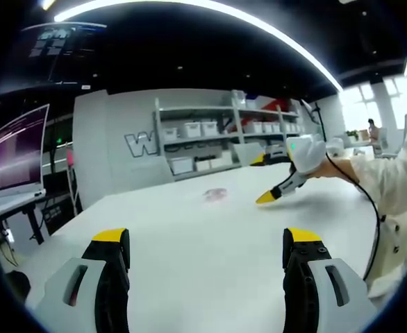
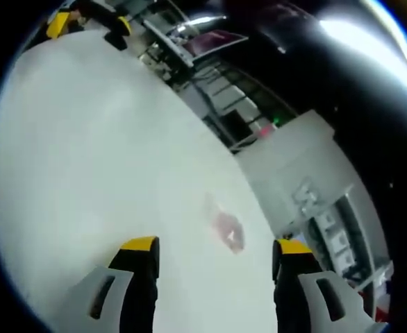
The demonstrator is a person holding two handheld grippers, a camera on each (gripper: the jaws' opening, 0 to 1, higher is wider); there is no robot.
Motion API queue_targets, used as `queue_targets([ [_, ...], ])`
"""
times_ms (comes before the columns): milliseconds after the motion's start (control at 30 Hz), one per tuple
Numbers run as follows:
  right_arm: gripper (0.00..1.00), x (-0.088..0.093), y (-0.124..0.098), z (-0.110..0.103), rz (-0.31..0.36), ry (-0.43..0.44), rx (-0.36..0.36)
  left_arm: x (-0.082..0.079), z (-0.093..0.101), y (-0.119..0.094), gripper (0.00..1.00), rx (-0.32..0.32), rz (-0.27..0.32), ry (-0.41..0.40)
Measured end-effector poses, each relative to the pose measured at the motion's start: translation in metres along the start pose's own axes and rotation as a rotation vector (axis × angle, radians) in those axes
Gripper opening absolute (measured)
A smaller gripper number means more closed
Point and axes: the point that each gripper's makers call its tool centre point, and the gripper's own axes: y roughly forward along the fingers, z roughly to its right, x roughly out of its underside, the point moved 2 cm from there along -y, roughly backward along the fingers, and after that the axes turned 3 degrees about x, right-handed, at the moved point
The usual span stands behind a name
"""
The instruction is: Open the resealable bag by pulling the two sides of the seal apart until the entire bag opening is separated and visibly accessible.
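Nothing is started: the small clear resealable bag with pinkish contents (image 2: 226, 230) lies flat on the white tabletop (image 2: 85, 173), just ahead of the spread, empty right tool (image 2: 217, 251). Left tool (image 1: 208, 240), also spread, hangs farther back.

Left tool (image 1: 208, 244), right tool (image 2: 217, 251): black jaws, yellow tips, grey housings; white sleeve (image 1: 398, 173), black cable (image 1: 370, 208).

Tabletop (image 1: 189, 243): plain white. Resealable bag (image 2: 226, 229): clear, faintly pink-tinted. Left hand-held gripper (image 1: 207, 243): black jaws, yellow-tipped, grey housing. Right hand-held gripper (image 2: 214, 253): coloured alike.
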Motion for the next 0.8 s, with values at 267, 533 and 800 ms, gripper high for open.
queue_targets([
  [267, 0.65, -0.0009, 0.002, 0.0014, 0.003, -0.008, 0.008, -0.0002, 0.0004, 0.0001, 0.9, 0.003, -0.001, 0.002],
  [533, 0.65, 0.0004, 0.0046, 0.0036, 0.001, -0.003, 0.014, -0.0007, 0.0004, 0.0012, 0.9, 0.005, -0.002, 0.003],
  [800, 0.65, -0.0037, 0.0079, 0.0032, 0.006, -0.011, 0.017, -0.0009, -0.0006, 0.0007, 0.9, 0.003, -0.002, 0.004],
])
